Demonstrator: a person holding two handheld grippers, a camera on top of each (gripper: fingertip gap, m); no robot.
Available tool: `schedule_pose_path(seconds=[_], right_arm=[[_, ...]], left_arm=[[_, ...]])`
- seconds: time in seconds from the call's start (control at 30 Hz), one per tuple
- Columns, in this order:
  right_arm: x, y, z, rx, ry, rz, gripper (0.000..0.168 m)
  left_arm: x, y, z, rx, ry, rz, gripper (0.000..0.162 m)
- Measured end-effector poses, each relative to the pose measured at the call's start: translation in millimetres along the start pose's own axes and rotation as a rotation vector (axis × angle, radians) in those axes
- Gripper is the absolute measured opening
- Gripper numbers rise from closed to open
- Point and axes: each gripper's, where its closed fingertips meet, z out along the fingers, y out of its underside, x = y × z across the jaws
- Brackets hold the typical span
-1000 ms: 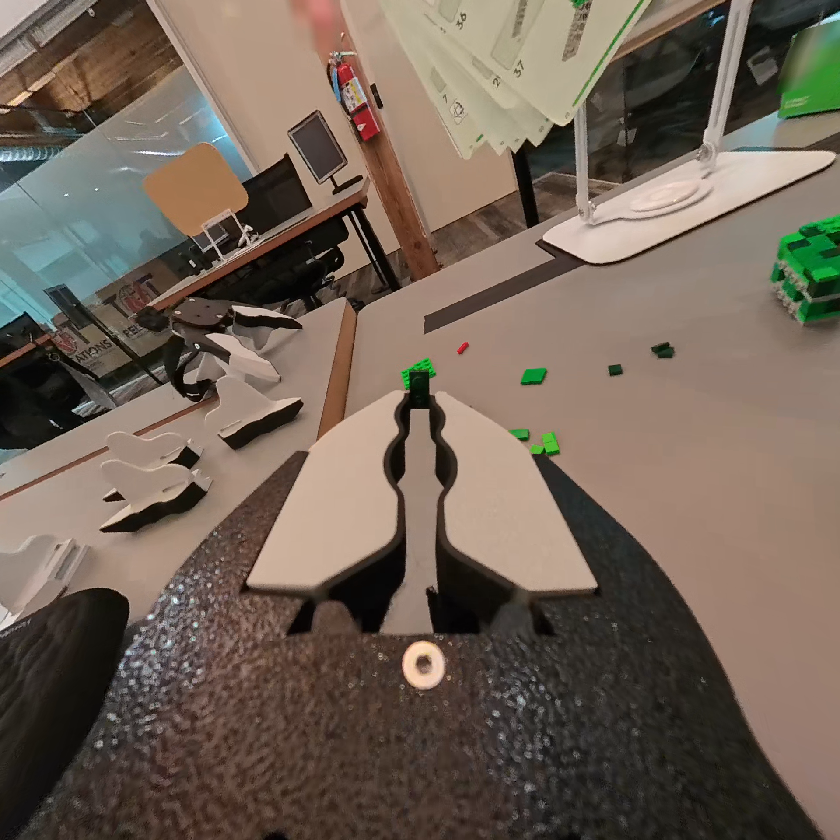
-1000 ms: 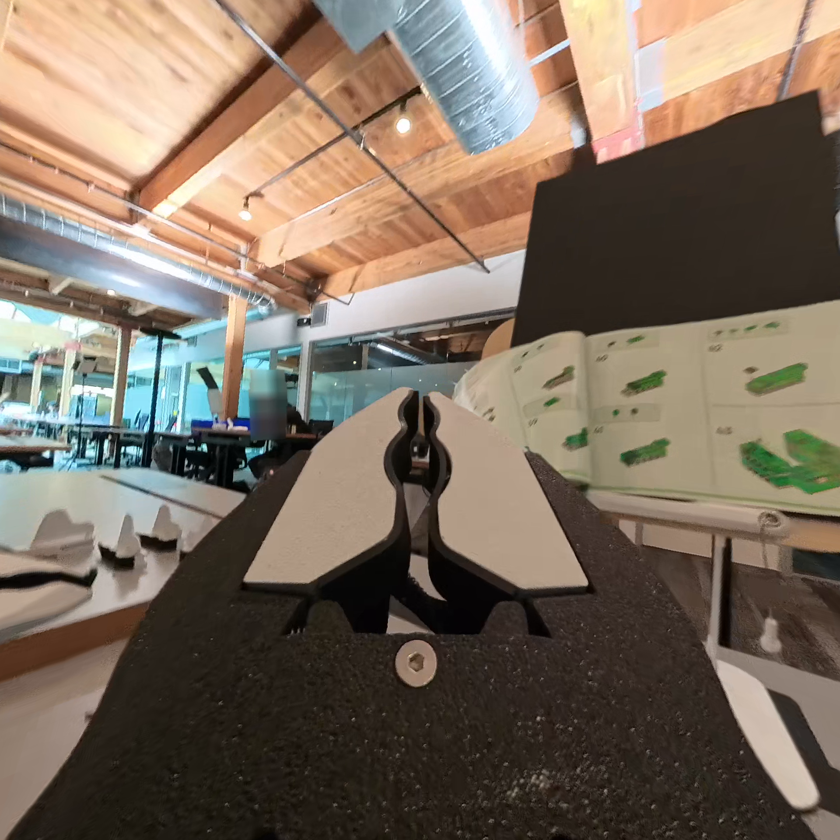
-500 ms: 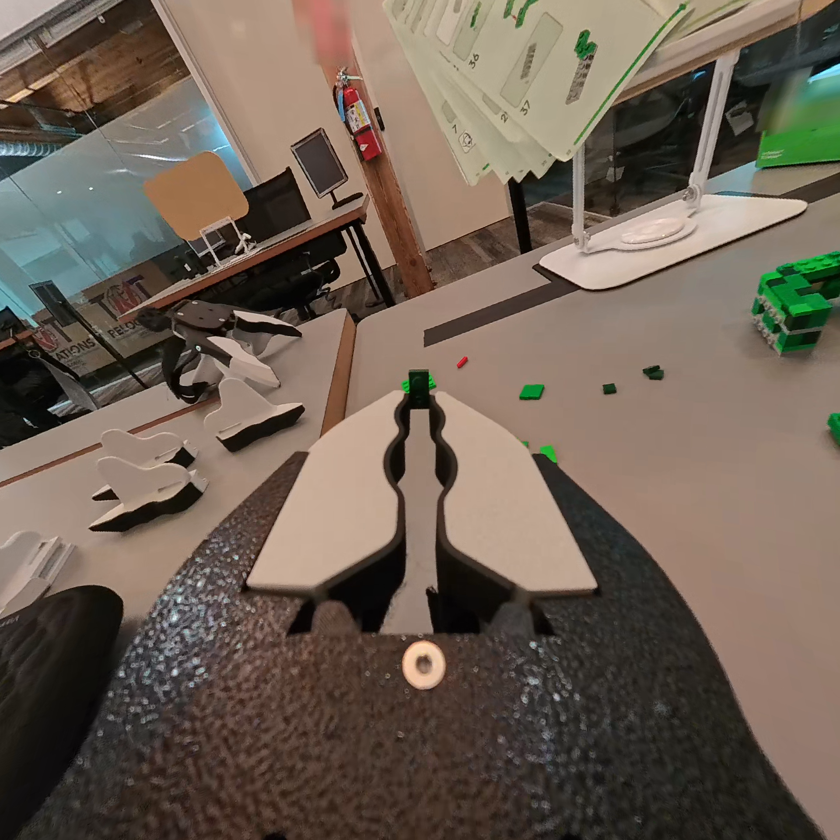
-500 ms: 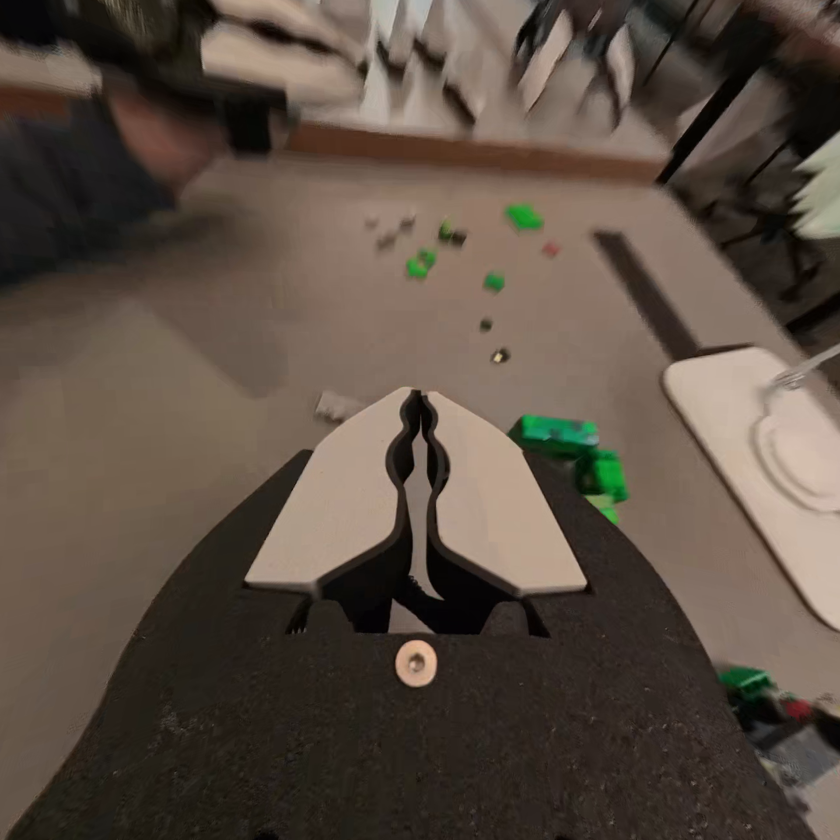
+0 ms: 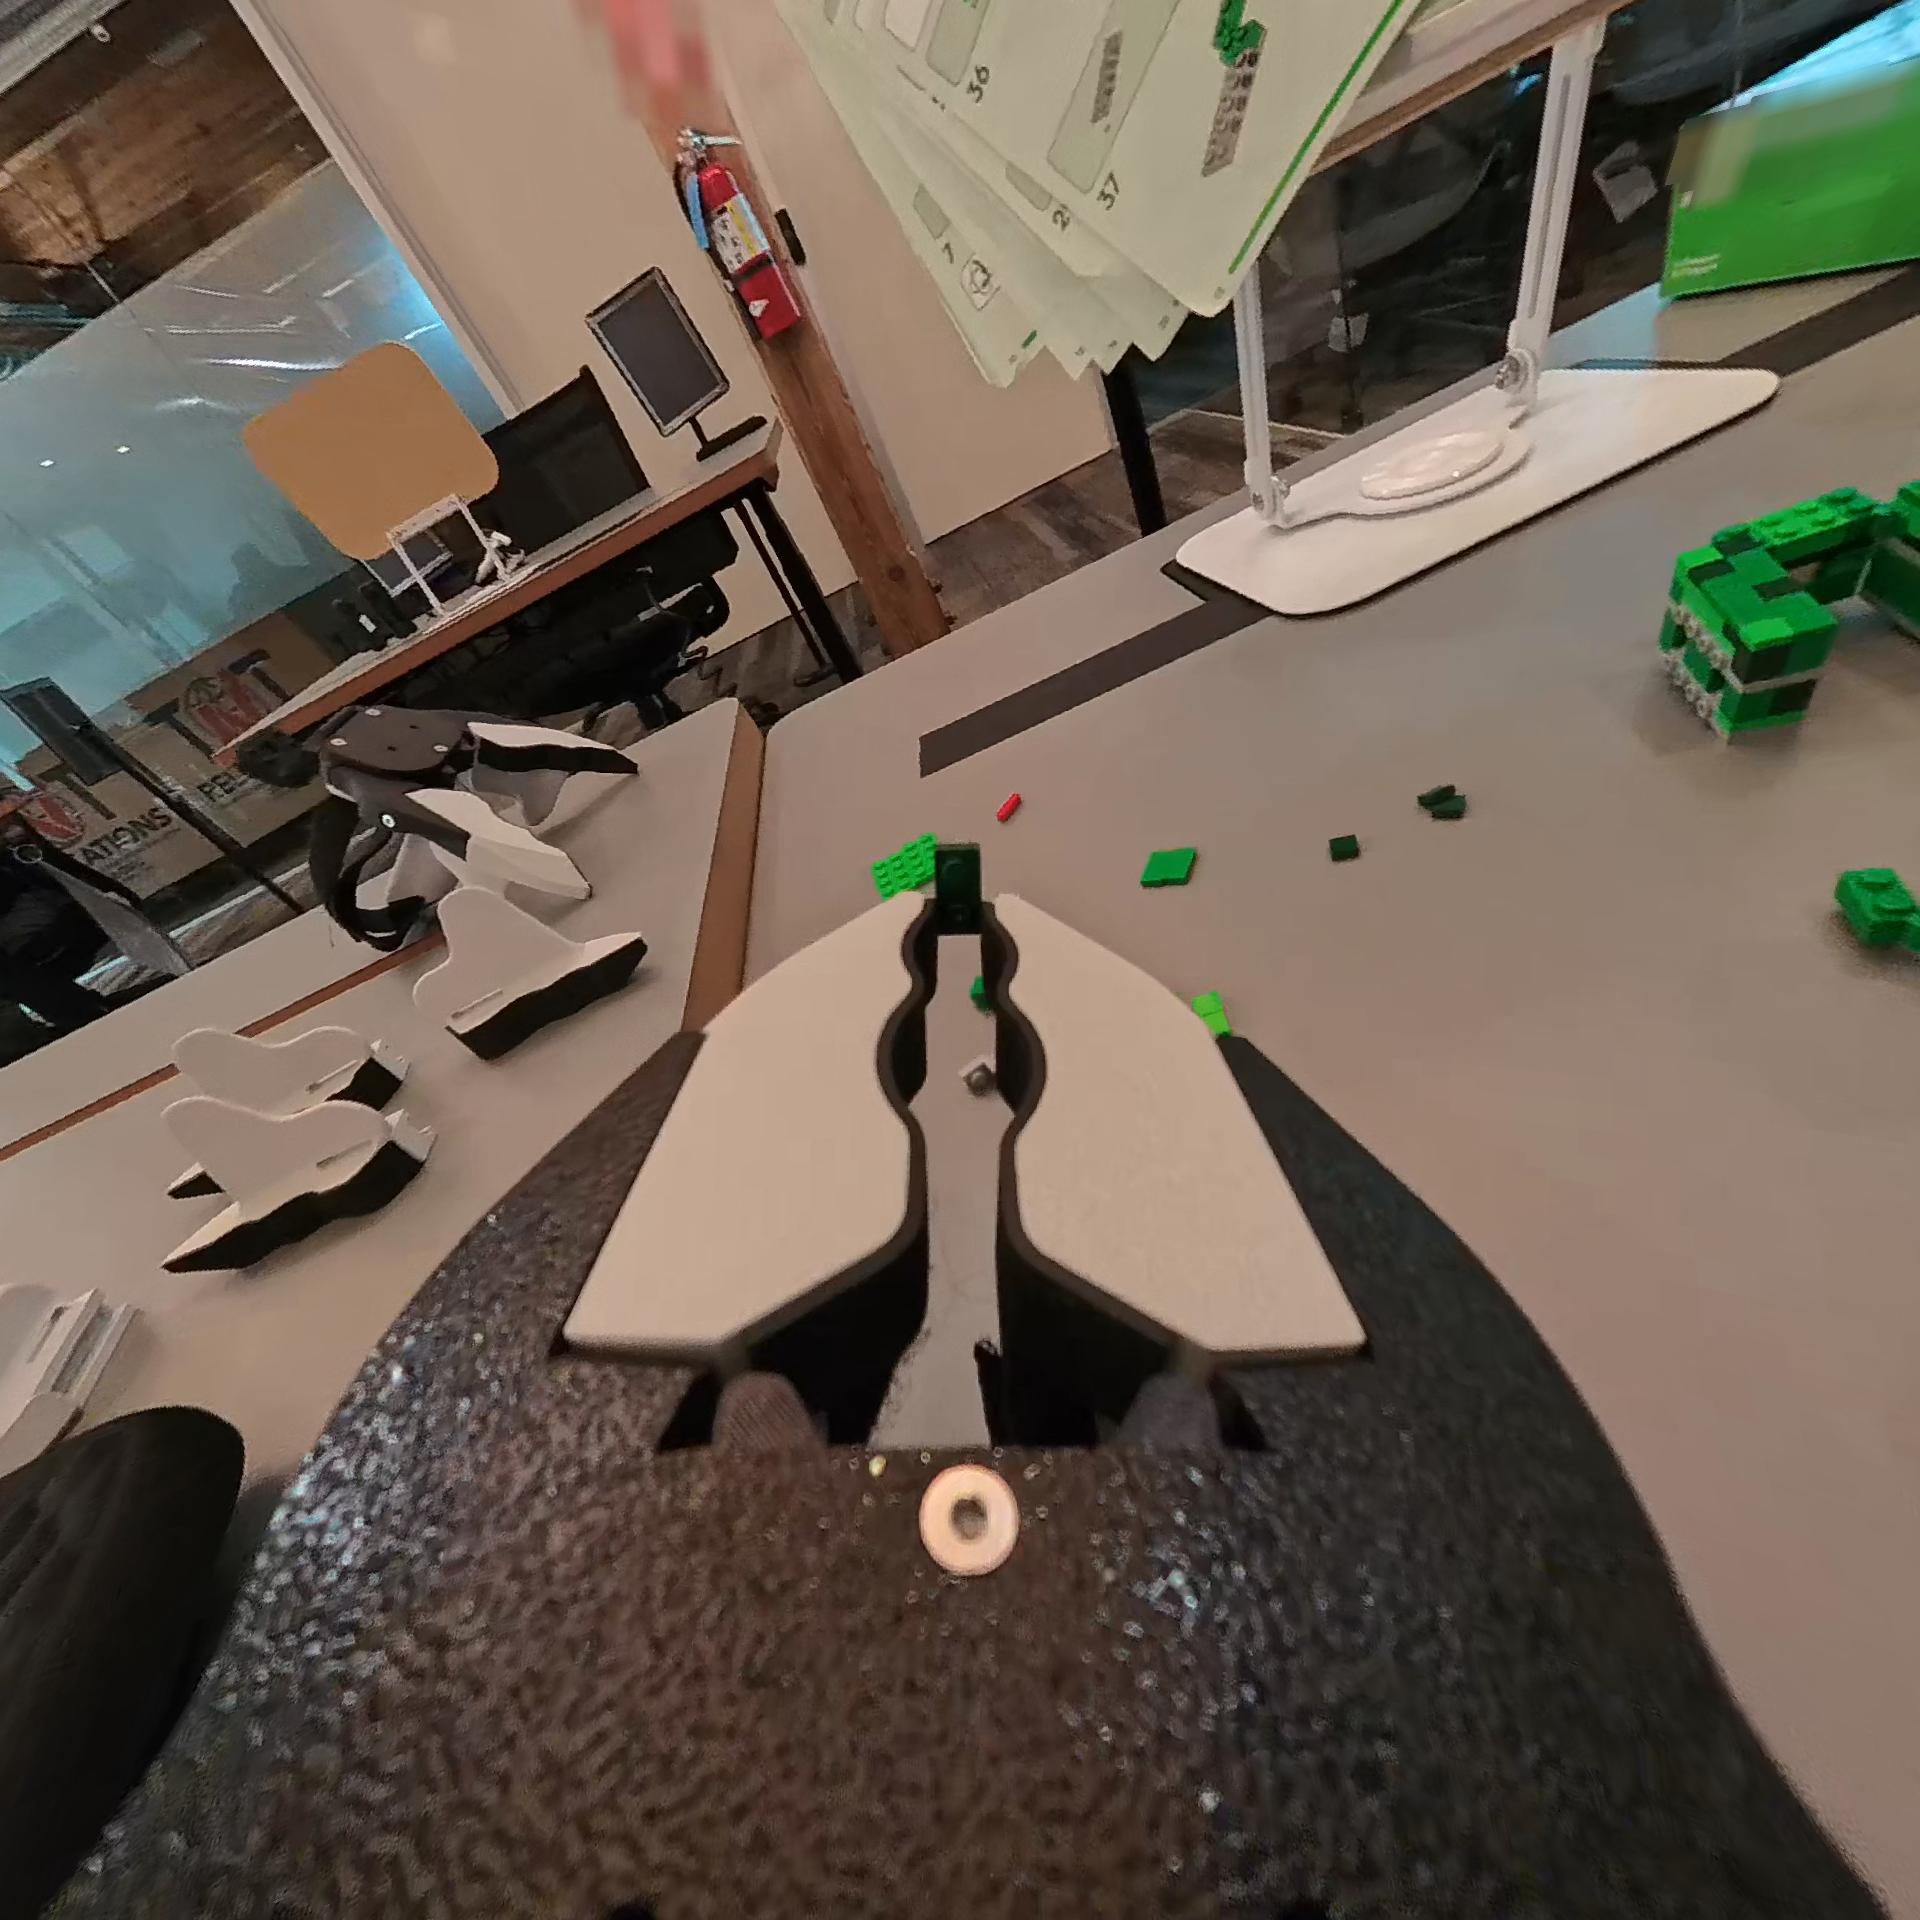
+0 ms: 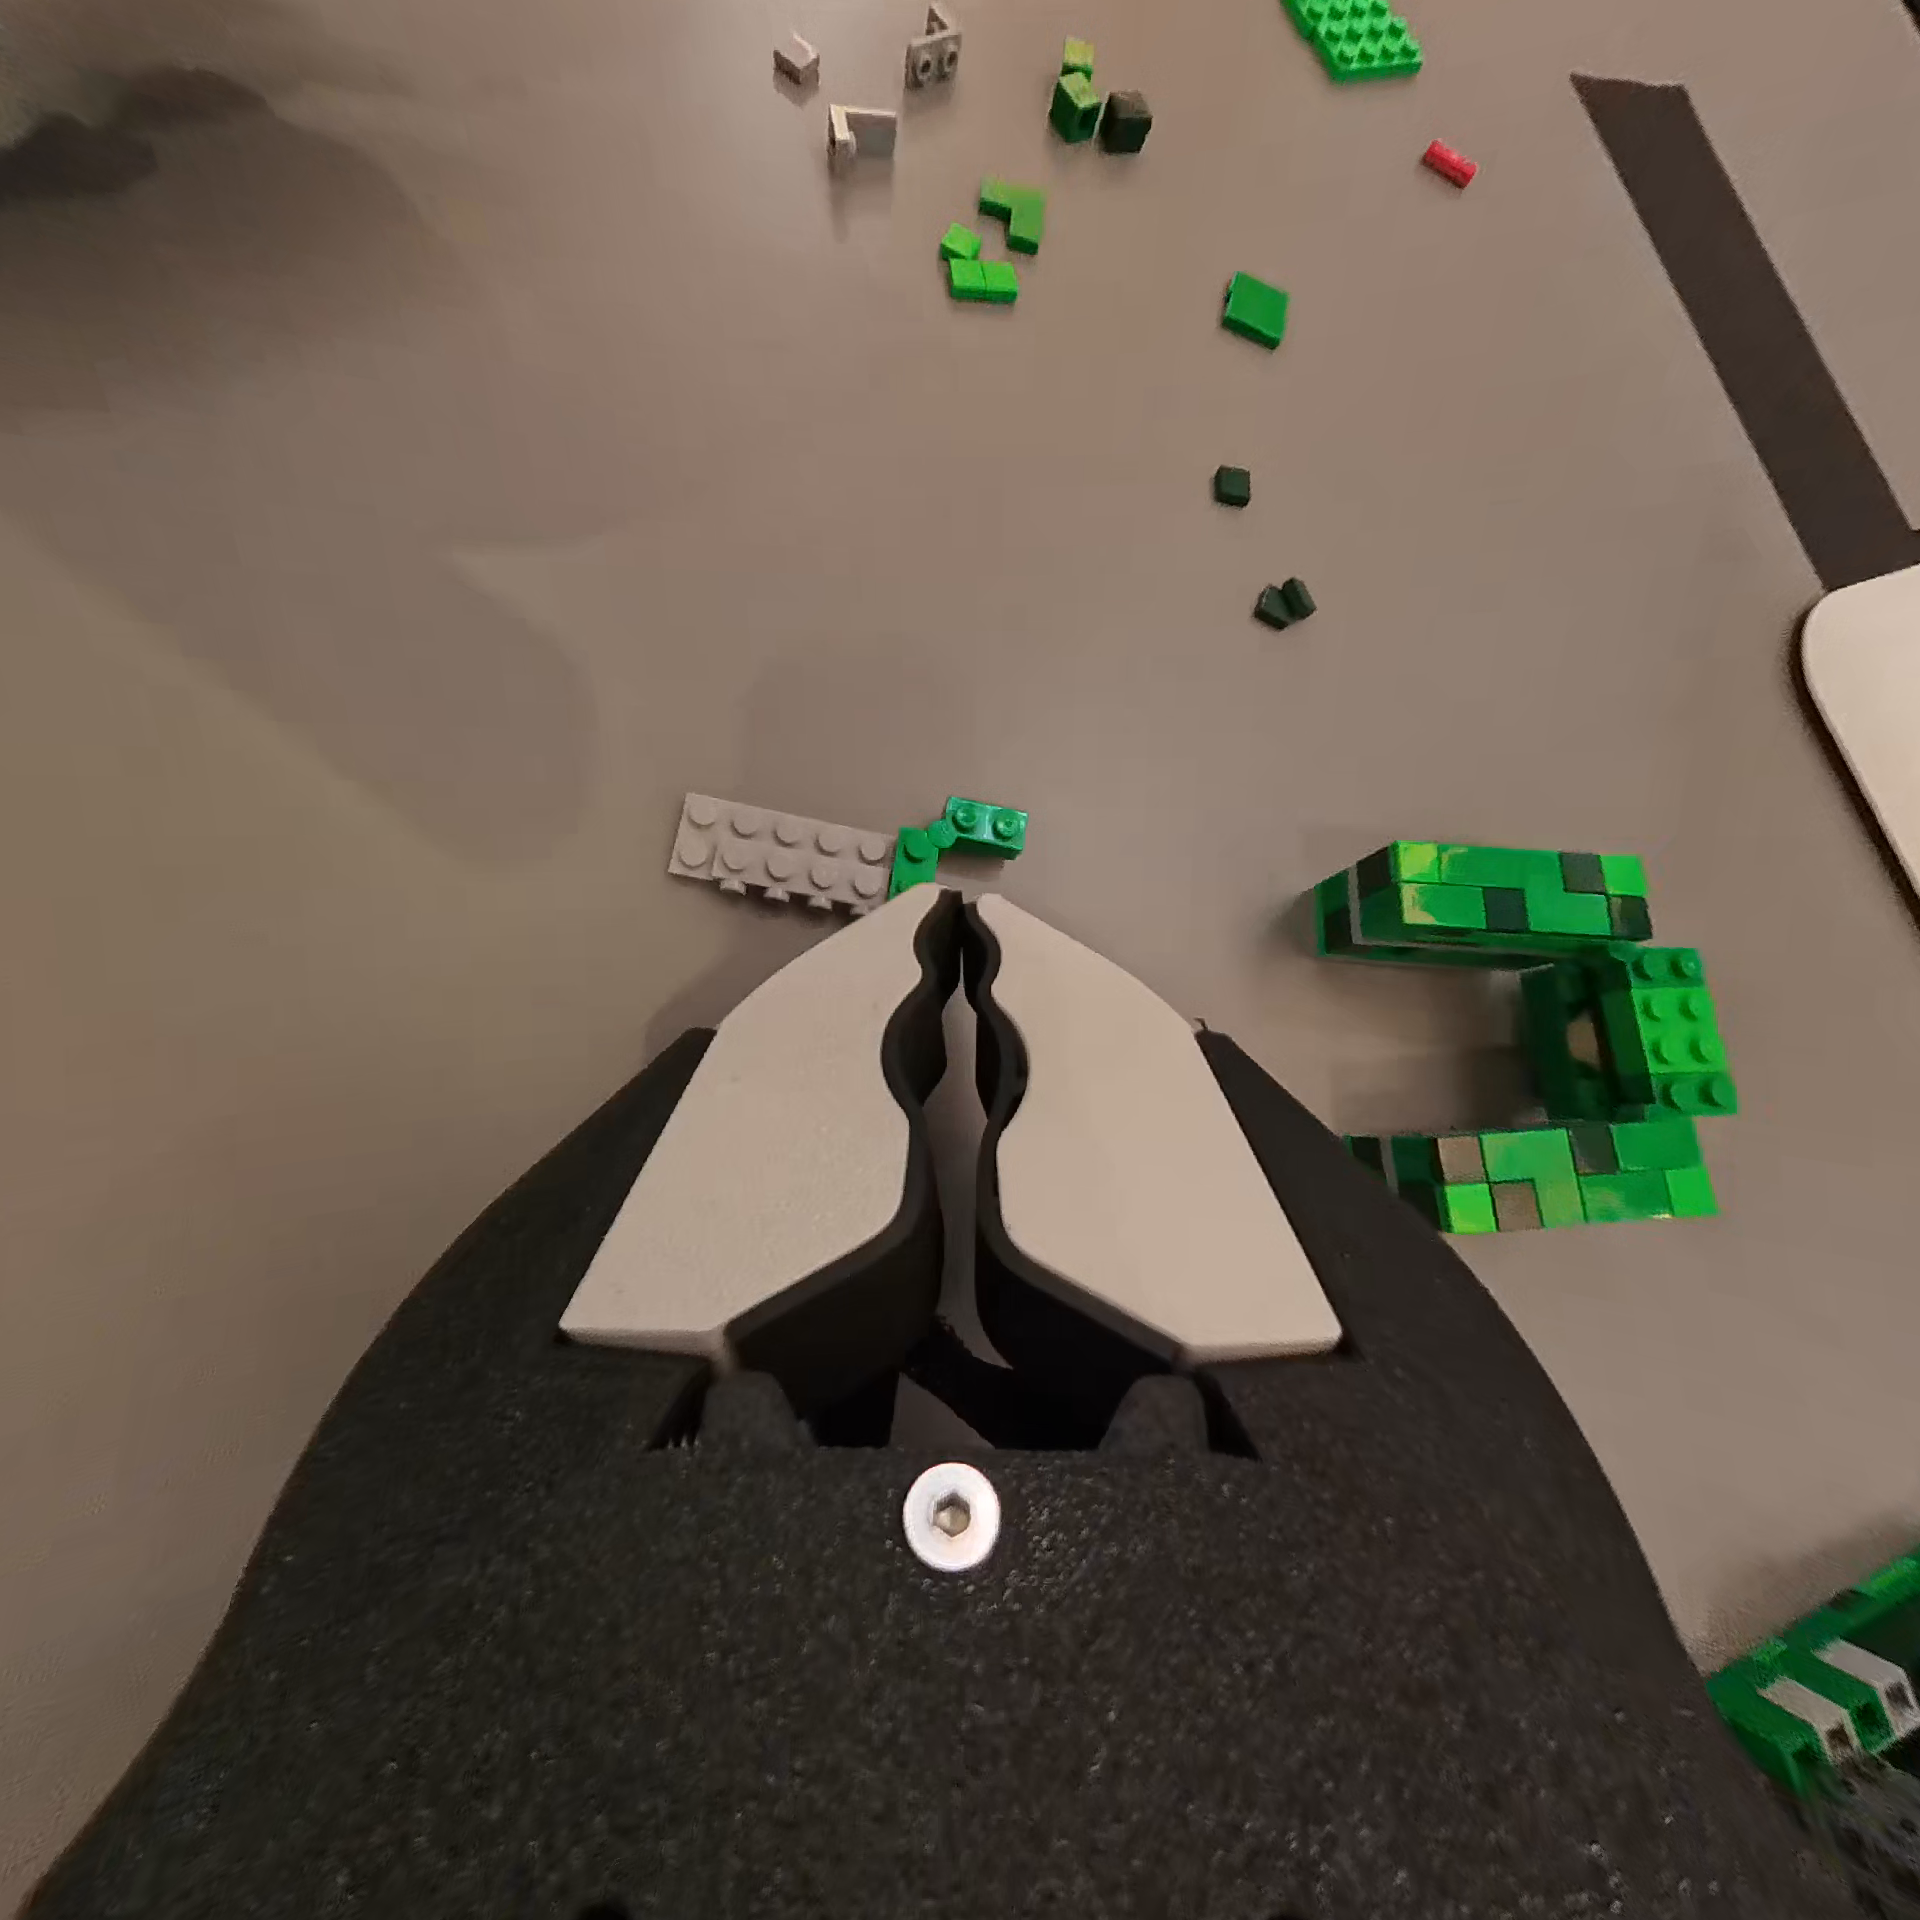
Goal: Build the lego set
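My left gripper (image 5: 958,914) is shut on a small dark green brick (image 5: 956,881) and holds it upright above the grey table (image 5: 1455,1143). The partly built green model (image 5: 1756,634) lies at the right, apart from it. My right gripper (image 6: 961,906) is shut and empty, pointing down at the table. Just beyond its tips lie a grey studded plate (image 6: 779,852) and small green pieces (image 6: 982,829) at the plate's right end. The C-shaped green model (image 6: 1507,1039) lies to the right of my right gripper.
Loose green, dark green, grey and red pieces (image 6: 997,239) are scattered farther along the table. A white stand base (image 5: 1455,488) holds an instruction booklet (image 5: 1091,156) at the back. Spare gripper parts (image 5: 291,1153) sit on the table to the left. Another green build (image 6: 1829,1683) is at lower right. My hands' fingertips stand some 20 cm from each other. My right gripper is the nearer one to the green build (image 6: 1829,1683): about 20 cm, against 40 cm.
My right gripper swung down from facing the booklet and ceiling to pointing at the table over the grey plate. My left gripper shifted slightly with the dark green brick still held.
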Motion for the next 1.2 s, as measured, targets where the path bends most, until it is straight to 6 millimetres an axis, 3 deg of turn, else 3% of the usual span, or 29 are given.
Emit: schedule_pose_path(seconds=[0.03,0.2,0.33,0.43,0.47,0.57,0.7,0.8,1.07,1.2], right_arm=[[-1,1,1,-0.013,-0.006,-0.002,0.0],[-11,1,5,-0.027,-0.069,-0.006,0.0],[-40,-5,-3,0.023,-0.257,-0.034,0.0],[-24,-14,-16,0.096,-0.282,-0.142,0.001],[-21,-18,-22,0.116,-0.323,-0.19,0.013],[-19,-23,-26,0.127,-0.45,-0.332,0.033],[-22,-13,-10,0.052,-0.553,-0.472,0.04],[-23,-4,3,0.037,-0.567,-0.597,0.039],[-34,-11,6,0.125,-0.632,-0.738,0.031],[-38,-9,7,0.05,-0.69,-0.732,0.035]], left_arm=[[2,1,1,-0.006,0.006,0.008,0.007],[7,3,3,-0.025,0.029,0.031,0.007],[9,3,3,-0.027,0.047,0.029,0.007],[15,1,3,-0.018,0.081,0.025,0.007],[19,0,4,-0.013,0.104,0.027,0.007],[49,-9,1,0.044,0.292,0.065,0.007],[102,-22,-18,0.107,0.644,0.08,0.007],[129,-21,-34,0.051,0.866,0.05,0.007],[151,-9,-40,-0.087,0.979,0.09,0.007],[154,0,-40,-0.138,1.0,0.098,0.007]])
